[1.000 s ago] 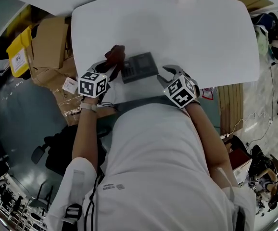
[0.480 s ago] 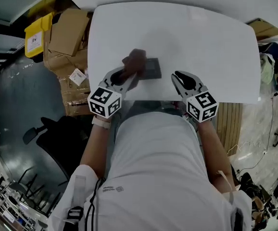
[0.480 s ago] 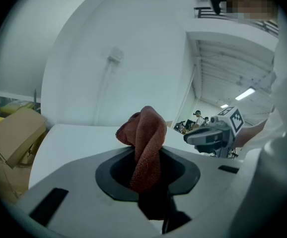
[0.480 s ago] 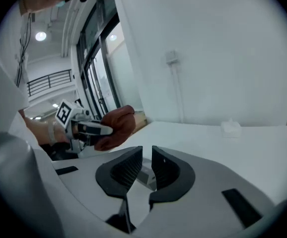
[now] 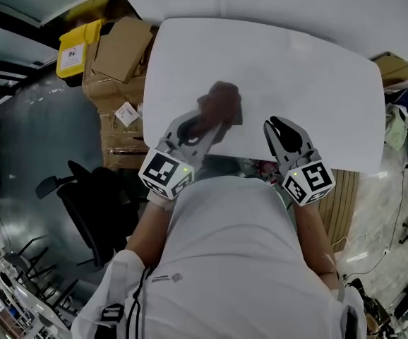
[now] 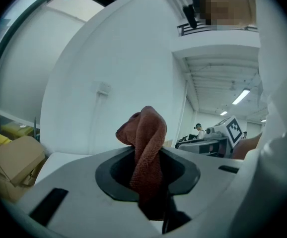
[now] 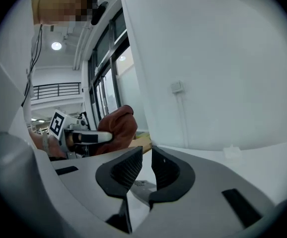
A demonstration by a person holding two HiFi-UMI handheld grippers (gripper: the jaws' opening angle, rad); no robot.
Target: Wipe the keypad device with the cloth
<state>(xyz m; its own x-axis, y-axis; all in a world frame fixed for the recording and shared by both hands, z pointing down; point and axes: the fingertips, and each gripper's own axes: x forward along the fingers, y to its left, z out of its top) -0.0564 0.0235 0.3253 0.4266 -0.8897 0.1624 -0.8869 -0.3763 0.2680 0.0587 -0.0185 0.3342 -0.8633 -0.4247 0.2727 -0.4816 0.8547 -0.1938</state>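
Note:
A reddish-brown cloth (image 5: pixel 220 103) lies bunched on the white table (image 5: pixel 310 69), and my left gripper (image 5: pixel 205 127) is shut on it. The cloth (image 6: pixel 146 143) stands up between that gripper's (image 6: pixel 148 182) jaws. The dark keypad device (image 5: pixel 237 116) shows only as a thin edge to the right of the cloth; the rest is hidden beneath it. My right gripper (image 5: pixel 277 127) rests near the table's front edge, apart from the device. Its jaws (image 7: pixel 146 170) stand almost together with a narrow gap and nothing between the pads. The right gripper view shows the cloth (image 7: pixel 117 128) to its left.
Cardboard boxes (image 5: pixel 123 44) and a yellow bin (image 5: pixel 77 51) crowd the floor left of the table. A black chair (image 5: pixel 84 203) stands at the person's left. A wooden pallet (image 5: pixel 346 203) and clutter lie to the right. The far half of the table is bare white.
My left gripper has carried the cloth rightwards from beside the keypad device onto it, covering most of it. My right gripper has drawn away from the device and its jaws have narrowed.

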